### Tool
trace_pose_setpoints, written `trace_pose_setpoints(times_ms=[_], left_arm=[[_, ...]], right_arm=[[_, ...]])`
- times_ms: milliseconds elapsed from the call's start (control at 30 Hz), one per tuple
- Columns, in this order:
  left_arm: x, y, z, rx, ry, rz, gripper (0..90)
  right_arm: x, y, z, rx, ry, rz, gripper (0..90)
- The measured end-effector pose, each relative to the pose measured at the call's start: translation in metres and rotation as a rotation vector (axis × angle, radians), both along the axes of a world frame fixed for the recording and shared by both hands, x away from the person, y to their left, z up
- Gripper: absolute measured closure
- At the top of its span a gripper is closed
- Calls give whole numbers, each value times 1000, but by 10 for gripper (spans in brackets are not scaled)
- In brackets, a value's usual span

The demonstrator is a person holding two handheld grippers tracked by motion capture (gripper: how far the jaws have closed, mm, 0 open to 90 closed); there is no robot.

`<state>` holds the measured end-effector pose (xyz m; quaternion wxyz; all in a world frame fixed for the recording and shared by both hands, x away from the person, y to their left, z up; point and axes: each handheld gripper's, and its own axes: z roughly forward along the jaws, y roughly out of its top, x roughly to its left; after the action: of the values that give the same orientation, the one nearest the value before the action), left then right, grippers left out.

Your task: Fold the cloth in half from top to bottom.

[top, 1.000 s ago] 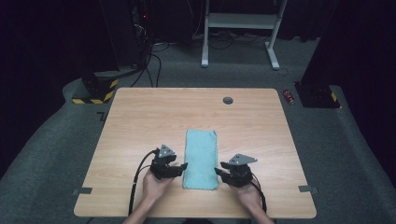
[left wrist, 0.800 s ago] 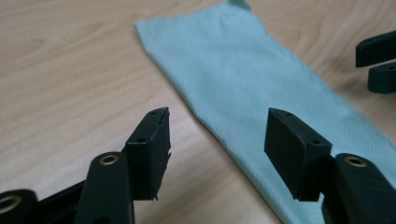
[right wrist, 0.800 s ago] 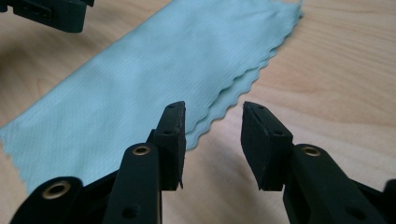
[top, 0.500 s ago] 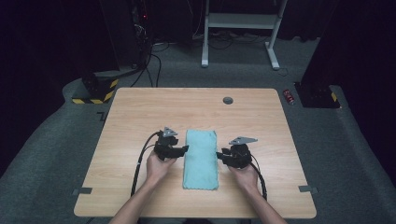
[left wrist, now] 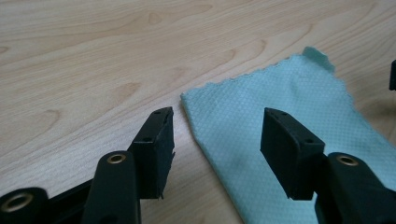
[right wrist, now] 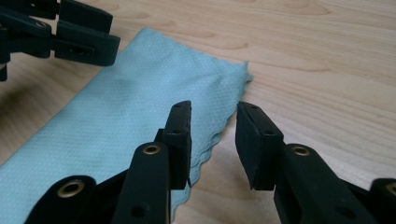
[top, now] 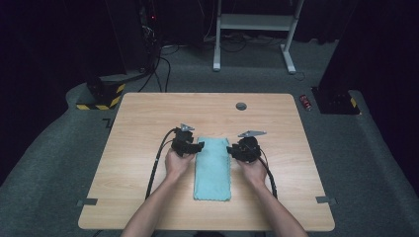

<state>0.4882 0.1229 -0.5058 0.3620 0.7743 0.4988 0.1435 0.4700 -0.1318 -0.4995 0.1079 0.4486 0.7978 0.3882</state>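
Observation:
A light teal cloth [top: 212, 170], folded into a long strip, lies flat on the wooden table [top: 148, 118]. My left gripper [top: 198, 146] is at the strip's far left corner. In the left gripper view the left gripper [left wrist: 217, 140] is open, its jaws have just been closing, and the cloth [left wrist: 280, 93] edge lies between them, untouched. My right gripper [top: 230, 150] is at the far right corner. In the right gripper view the right gripper [right wrist: 212, 135] is open and has also been closing, astride the cloth's [right wrist: 116, 121] scalloped edge. The left gripper [right wrist: 70, 37] shows there too.
A round grommet [top: 241, 106] sits in the table near its far edge. Cables trail from both grippers toward the front edge. On the carpet behind stand a white frame [top: 257, 34], a red can [top: 307, 102] and a yellow-black striped block [top: 101, 98].
Both hands have slid away from the person along the cloth's long sides, from its near half to its far corners. Both pairs of jaws have narrowed.

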Motion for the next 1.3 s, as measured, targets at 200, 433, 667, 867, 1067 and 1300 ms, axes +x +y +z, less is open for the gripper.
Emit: trace_pose_setpoints(times_ms=[200,433,667,867,1067,1300], left_arm=[[10,-4,1,6,9,6,423],[20,3,4,-15,0,30,423],[30,3,0,-16,18,32,416],[32,-2,3,-9,17,44,423],[33,-1,-4,2,48,36,428],[32,-6,-6,13,53,25,450]], right_arm=[[10,5,1,-47,1,-6,656],[18,-3,-6,-48,20,-47,657],[24,-1,1,-51,23,-48,659],[34,8,6,-50,15,-44,656],[40,12,-5,-51,51,-63,647],[46,18,-10,-79,82,-72,631]])
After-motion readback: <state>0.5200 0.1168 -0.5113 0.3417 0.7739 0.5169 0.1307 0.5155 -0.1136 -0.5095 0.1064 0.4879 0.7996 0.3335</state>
